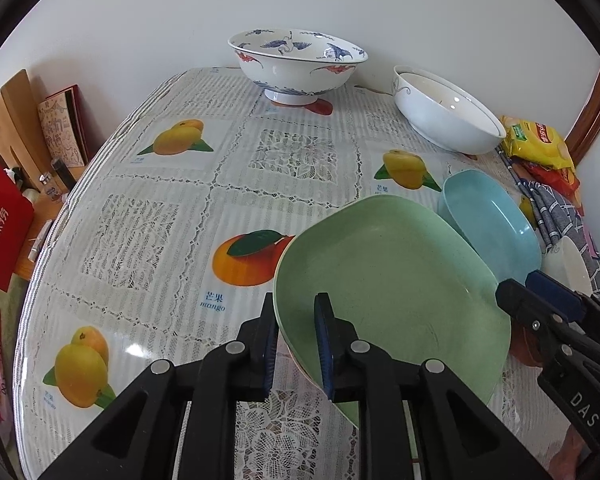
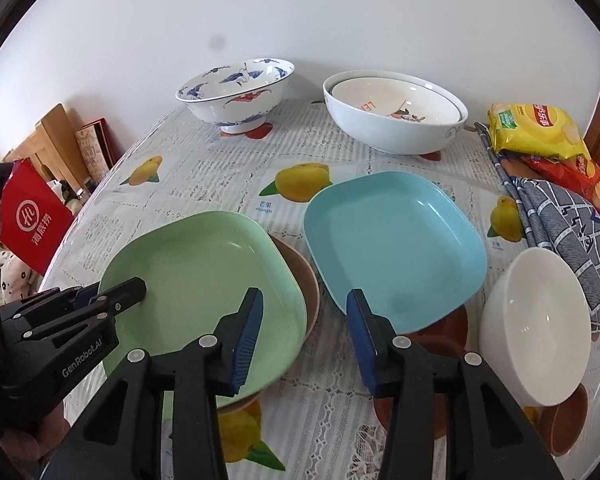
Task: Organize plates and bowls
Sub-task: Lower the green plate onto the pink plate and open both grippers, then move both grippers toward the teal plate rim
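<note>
A green square plate [image 1: 392, 280] lies on a brown plate [image 2: 306, 280] near the table's front. My left gripper [image 1: 295, 304] is shut on the green plate's rim, one finger outside and one pad on the inner face; in the right wrist view the left gripper [image 2: 112, 294] clamps that plate's left edge. To the right lies a light blue square plate [image 2: 392, 244]. My right gripper [image 2: 304, 336] stands open at the blue plate's near left corner, and its pads press on nothing. A small white bowl [image 2: 536, 328] sits right of the blue plate.
At the back stand a blue-and-white crane bowl [image 2: 236, 92] and a large white bowl [image 2: 396, 128] with a smaller one nested inside. Snack bags [image 2: 536, 132] and a checked cloth [image 2: 560, 220] crowd the right edge. A red bag [image 2: 32, 216] and wooden boards [image 1: 16, 120] lie beyond the left edge.
</note>
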`<state>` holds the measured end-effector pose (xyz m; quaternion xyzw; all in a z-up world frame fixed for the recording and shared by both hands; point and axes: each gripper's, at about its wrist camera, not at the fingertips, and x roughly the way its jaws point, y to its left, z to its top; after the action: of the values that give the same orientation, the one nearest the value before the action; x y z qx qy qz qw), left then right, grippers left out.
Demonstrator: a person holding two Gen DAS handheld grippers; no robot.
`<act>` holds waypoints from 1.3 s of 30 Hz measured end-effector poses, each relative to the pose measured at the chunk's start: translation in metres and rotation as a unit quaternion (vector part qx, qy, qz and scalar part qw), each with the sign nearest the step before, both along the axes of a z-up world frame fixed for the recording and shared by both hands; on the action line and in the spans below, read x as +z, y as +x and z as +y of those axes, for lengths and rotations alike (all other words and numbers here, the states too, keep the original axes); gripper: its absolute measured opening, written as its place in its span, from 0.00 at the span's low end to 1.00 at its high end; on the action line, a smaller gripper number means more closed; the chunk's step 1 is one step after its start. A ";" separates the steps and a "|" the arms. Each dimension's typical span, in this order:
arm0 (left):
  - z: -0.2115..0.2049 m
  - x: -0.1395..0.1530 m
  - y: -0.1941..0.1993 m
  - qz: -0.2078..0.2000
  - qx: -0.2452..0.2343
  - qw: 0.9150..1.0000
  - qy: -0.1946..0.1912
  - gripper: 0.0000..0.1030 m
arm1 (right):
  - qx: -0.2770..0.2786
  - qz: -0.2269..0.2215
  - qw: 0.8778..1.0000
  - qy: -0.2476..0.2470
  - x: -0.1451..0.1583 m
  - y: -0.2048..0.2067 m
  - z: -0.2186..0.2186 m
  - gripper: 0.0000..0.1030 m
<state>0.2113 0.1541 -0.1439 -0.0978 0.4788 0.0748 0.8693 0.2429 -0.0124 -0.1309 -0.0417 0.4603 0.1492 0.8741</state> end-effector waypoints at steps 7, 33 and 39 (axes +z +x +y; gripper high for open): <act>-0.009 0.000 -0.012 0.012 -0.010 1.000 0.005 0.44 | 0.001 0.018 1.000 -0.004 -0.004 -0.022 -0.007 0.42; -0.082 0.094 -0.034 -0.090 -0.053 0.993 0.048 0.49 | -0.092 -0.049 0.995 0.013 0.065 -0.071 -0.099 0.55; -0.104 0.112 -0.034 -0.111 -0.065 0.990 0.062 0.49 | -0.107 -0.054 0.992 0.028 0.081 -0.072 -0.120 0.71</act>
<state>0.1778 0.0504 -0.0318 -0.0201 0.3795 0.0358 0.9243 0.1709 -0.1326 -0.0503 0.0246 0.4101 0.0653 0.9093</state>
